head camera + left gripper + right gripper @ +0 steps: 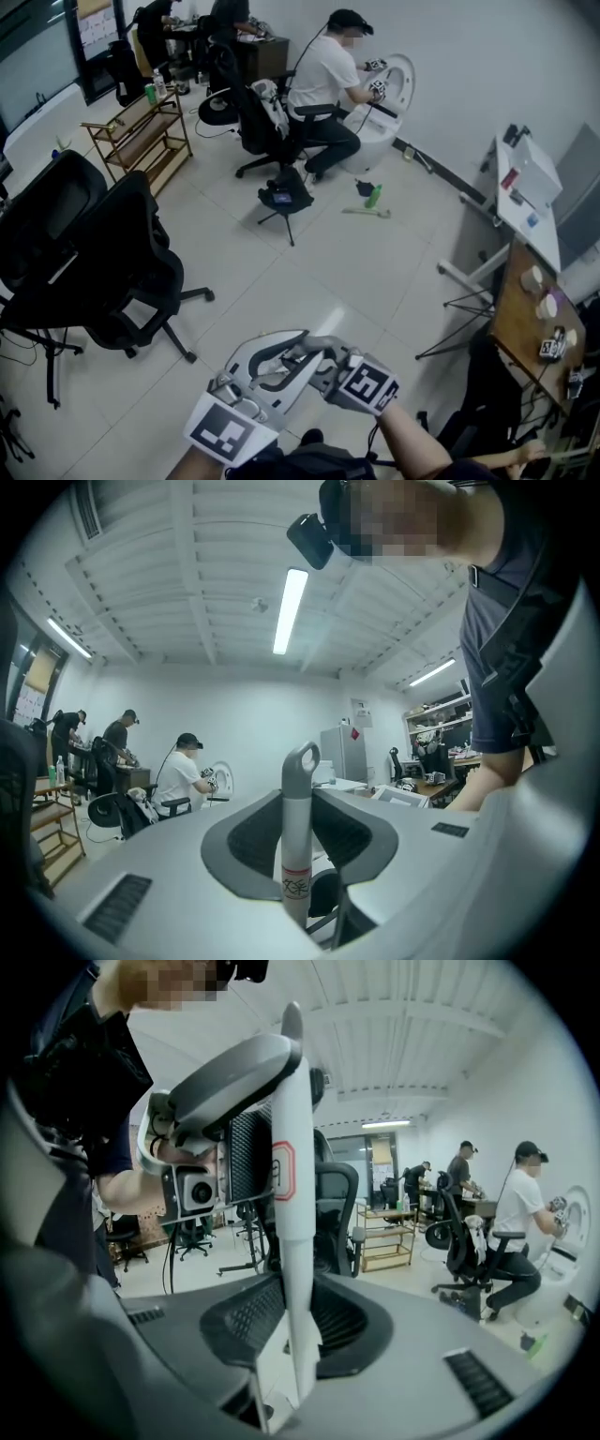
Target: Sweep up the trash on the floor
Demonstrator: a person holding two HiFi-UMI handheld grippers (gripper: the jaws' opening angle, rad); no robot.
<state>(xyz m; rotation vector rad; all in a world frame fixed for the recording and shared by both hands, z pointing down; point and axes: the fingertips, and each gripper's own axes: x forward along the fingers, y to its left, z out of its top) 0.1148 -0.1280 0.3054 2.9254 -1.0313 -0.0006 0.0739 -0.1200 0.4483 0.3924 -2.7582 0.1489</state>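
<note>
I'm judging this sweep as barely begun: I'm holding the tool, but nothing on the floor (309, 272) is looking gathered yet. The left gripper (298, 860) is clamping its jaws on the handle (298, 808), just below the hang loop at its end. The right gripper (298, 1335) is pinching the same white handle further along, with the left one showing above it in the upper left of the right gripper view. I'm taking it for a broom's handle, though no view is showing me the brush end. In the head view both grippers are sitting close together at the bottom centre. The likely trash is lying in the upper middle of that view, near the toilet (401, 80) and well apart from me: a green bottle (374, 195), a dark scrap (364, 187) and a pale stick (367, 213). So I'm reckoning nearly everything is remaining: getting over there, lowering the brush end, and sweeping the pieces together
</note>
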